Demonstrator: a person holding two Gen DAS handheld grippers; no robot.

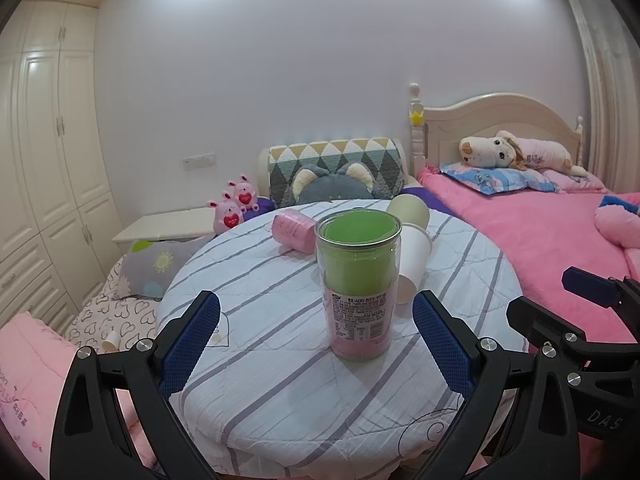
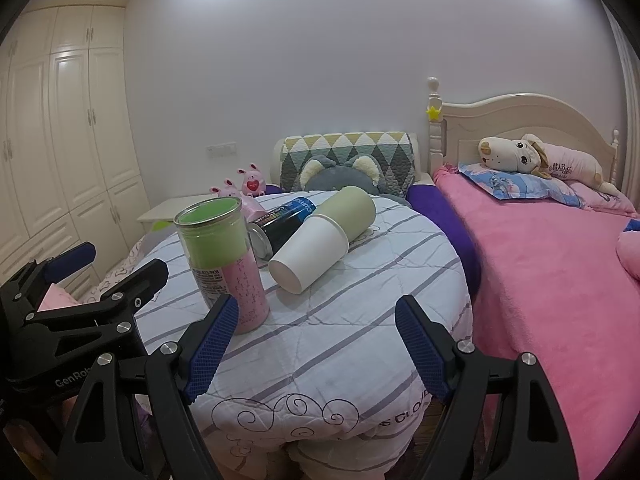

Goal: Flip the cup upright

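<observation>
blue-padded fingers (image 1: 192, 344) of the left gripper (image 1: 316, 344) fill the near edge of the left wrist view, spread wide and released, with nothing between them. just beyond them a clear tumbler (image 1: 358, 284) with a green and pink lining stands upright on the round worktop (image 1: 280, 380), which is covered in a white cloth with grey stripes; it is apart from both pads. behind the tumbler a white paper cup (image 1: 414, 266) lies on its side, its open mouth facing the camera and down to the right, touching a pale green cup (image 1: 408, 210) that also lies on its side behind it. a pink roll (image 1: 294, 230) lies to the left of these. from the right wrist view, the right gripper (image 2: 316, 348) is likewise released, its fingers (image 2: 420, 352) wide apart over bare cloth, the left pad just in front of the tumbler's base without a grip on it. there the paper cup (image 2: 308, 252) lies tilted with its mouth towards the camera, its base tucked against the green cup (image 2: 348, 210), and a dark can (image 2: 280, 224) lies on its side between the tumbler (image 2: 220, 256) and the paper cup. a pink bed (image 2: 552, 264) with a plush dog (image 2: 516, 154) stands to the right of the worktop.
</observation>
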